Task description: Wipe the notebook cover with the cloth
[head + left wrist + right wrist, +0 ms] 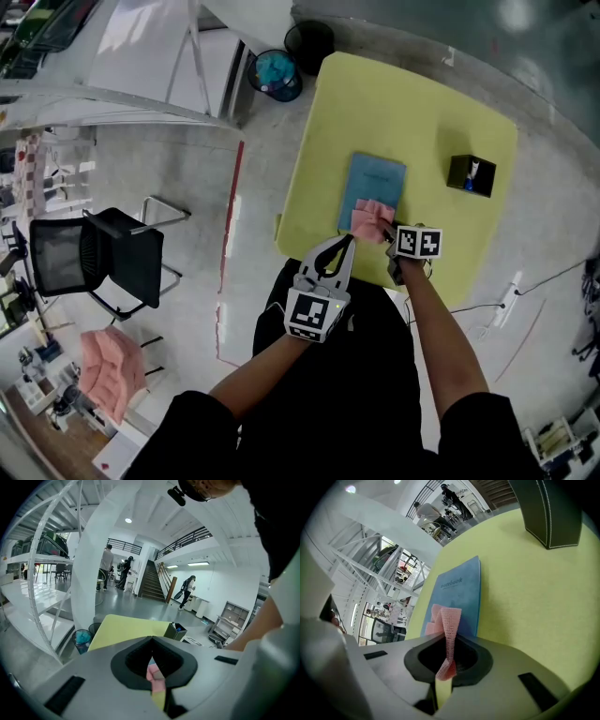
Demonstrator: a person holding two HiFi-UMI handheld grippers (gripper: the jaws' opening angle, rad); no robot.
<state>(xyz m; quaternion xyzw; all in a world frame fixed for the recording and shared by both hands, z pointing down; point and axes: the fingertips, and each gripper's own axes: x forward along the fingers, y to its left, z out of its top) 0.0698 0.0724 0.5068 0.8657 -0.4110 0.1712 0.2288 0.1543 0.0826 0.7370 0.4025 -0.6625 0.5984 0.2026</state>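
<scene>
Right gripper (386, 236) is pinching the pink cloth (370, 219), jaws clamped on it, at the near short edge of the blue notebook (375, 183) on the yellow table (422, 103). The notebook's long axis is running away from those jaws. Left gripper (345, 246) is hovering just beside, jaws together and empty.

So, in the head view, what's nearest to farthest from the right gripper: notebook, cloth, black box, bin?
1. The cloth, held in the right gripper.
2. The notebook, under the cloth.
3. The black box, to the right.
4. The bin, far ahead, to the left.
</scene>
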